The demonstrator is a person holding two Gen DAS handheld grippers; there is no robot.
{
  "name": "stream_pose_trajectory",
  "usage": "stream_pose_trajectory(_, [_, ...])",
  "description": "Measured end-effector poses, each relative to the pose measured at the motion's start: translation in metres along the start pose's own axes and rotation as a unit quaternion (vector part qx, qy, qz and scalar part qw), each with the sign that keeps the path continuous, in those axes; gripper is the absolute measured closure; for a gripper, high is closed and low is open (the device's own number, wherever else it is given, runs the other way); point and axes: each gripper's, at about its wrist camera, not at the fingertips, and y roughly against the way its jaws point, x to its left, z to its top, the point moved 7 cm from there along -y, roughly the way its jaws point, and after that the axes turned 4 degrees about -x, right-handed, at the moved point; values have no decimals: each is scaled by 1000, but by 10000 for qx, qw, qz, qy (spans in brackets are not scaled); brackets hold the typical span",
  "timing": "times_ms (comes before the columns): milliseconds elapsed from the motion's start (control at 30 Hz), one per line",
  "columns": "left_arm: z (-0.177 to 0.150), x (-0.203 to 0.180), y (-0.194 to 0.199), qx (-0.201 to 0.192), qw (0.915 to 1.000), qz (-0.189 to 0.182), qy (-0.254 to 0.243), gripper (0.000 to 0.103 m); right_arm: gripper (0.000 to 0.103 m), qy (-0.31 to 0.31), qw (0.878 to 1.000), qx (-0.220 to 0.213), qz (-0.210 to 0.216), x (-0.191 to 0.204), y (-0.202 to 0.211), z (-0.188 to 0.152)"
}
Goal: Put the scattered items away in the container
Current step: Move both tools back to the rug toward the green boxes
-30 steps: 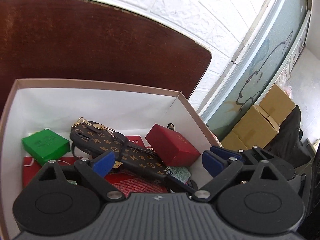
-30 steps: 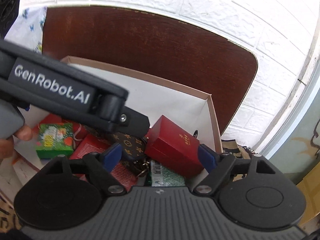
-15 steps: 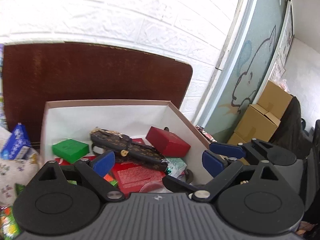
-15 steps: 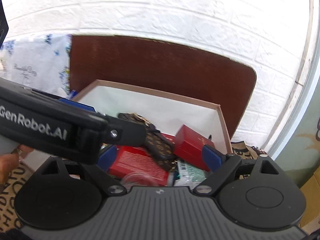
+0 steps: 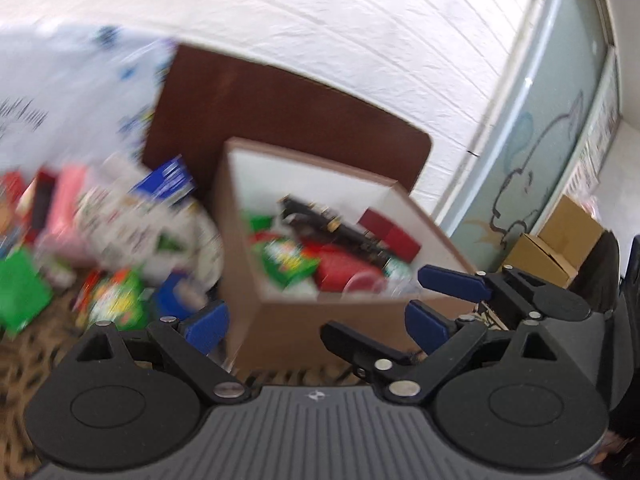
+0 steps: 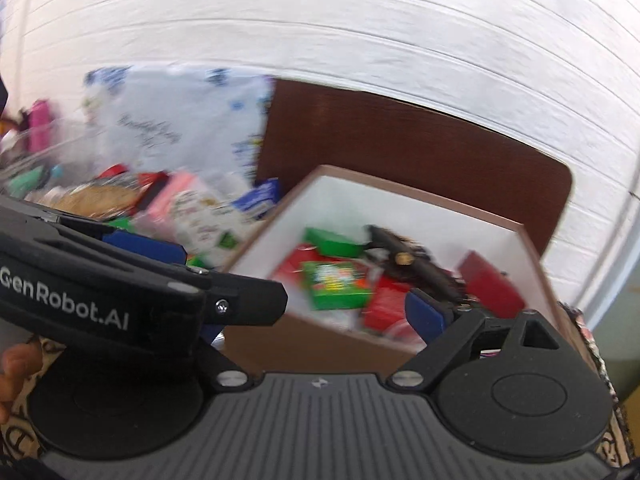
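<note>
Left gripper point(image 5: 316, 322), low in the left wrist frame, stands with blue pads spread wide and nothing between them. Right gripper point(image 6: 312, 320) is likewise parted and empty; in its view the left one crosses the left edge, a bare hand point(image 6: 16, 372) beneath it.

Box point(image 5: 340, 312) stands before headboard point(image 5: 280, 112); packets and a long case point(image 5: 340, 232) lie inside it; loose items point(image 5: 120, 240) piled left of box; cartons point(image 5: 560, 240) far right.
</note>
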Motion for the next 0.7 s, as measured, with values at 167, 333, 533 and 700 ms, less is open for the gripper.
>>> stream_pose_trajectory(167, [-28,34,29,16,9995,304,111,5,12,190,9990,-35,410,61,-2,-16])
stream_pose_trajectory(333, [-52,62,45,65,9989,467,59,5,12,-26,9974,112,706,103,-14,-39])
stream_pose_trajectory(533, [-51,109,56,-67,9945,911,511,6,12,-174,9940,395,1004,137,-31,-55])
stream_pose_trajectory(700, [-30,148,58,-407,9878,1371,622,6,13,-20,9932,215,1146,154,-40,-43])
